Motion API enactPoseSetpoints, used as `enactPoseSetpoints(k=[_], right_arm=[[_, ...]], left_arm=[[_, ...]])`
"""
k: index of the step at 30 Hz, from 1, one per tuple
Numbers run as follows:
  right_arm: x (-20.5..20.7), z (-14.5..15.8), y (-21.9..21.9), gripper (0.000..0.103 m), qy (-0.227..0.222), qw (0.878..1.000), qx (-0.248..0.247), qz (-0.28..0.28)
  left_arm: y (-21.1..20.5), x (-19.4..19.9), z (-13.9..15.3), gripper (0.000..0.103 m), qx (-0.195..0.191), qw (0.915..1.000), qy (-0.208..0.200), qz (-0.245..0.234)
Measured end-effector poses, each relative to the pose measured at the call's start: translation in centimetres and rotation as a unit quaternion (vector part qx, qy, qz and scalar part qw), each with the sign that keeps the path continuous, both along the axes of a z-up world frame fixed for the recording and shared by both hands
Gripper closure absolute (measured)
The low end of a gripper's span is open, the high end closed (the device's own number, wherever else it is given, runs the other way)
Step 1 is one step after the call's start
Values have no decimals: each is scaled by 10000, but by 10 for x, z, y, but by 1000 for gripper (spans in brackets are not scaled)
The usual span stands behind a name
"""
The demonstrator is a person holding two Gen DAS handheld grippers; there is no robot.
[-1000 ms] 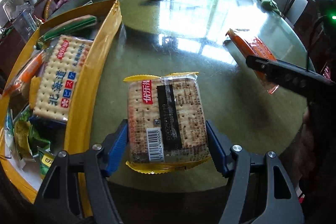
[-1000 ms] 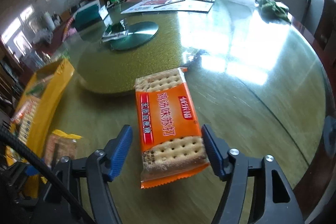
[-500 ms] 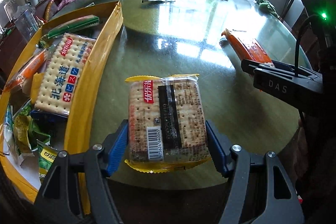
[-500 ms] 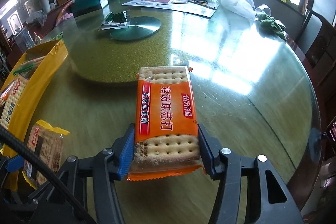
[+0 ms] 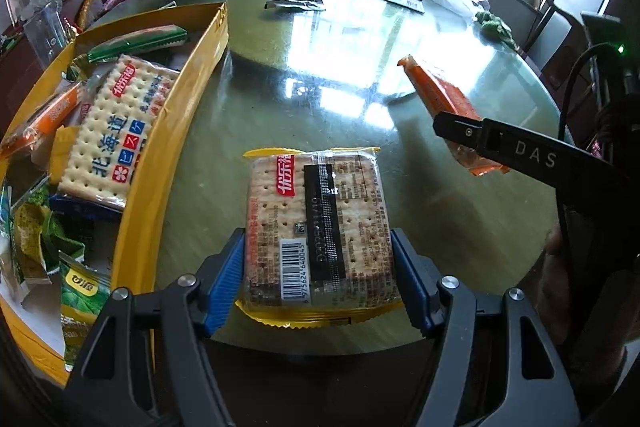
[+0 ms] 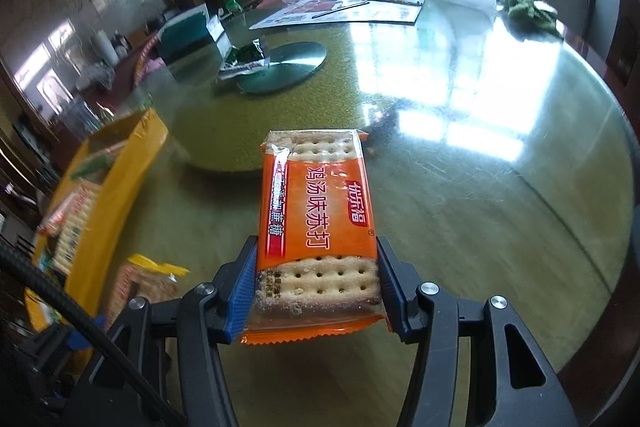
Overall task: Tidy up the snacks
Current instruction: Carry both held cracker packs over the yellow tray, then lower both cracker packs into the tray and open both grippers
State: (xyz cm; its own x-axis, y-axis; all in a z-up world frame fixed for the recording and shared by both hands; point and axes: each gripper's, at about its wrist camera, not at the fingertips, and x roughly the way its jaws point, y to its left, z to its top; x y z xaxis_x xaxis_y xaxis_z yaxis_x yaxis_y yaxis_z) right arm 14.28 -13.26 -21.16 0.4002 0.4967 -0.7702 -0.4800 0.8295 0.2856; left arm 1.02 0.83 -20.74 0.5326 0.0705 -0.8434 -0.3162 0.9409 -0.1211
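Each hand-held gripper (image 5: 320,279) (image 6: 316,287) is black with ribbed blue pads (image 5: 224,287), silver screws (image 6: 426,287) and a black cable (image 6: 60,307).

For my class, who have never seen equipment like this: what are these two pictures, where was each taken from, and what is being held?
No robot here: a person holds a hand-held gripper in each hand, each with a camera looking along its fingers. In the left camera's picture, the left gripper clamps a yellow cracker pack beside a yellow box of snacks. In the right camera's picture, the right gripper, which has just closed, clamps an orange cracker pack. Both are over a glass-topped table.
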Motion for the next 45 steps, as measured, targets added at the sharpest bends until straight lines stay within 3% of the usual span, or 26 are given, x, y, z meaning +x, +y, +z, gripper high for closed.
enactPoseSetpoints(k=[7, 24, 45], right_arm=[[1, 0, -4, 48, 273, 9985, 478, 25], [-12, 28, 3, 48, 170, 9937, 1075, 262], [-54, 60, 88, 48, 71, 9869, 1072, 1207]], left_arm=[[1, -5, 11, 33, -221, 9996, -189, -19], [25, -37, 71, 33, -534, 9934, -996, 204], [104, -90, 92, 33, -541, 9808, -1439, 1197]])
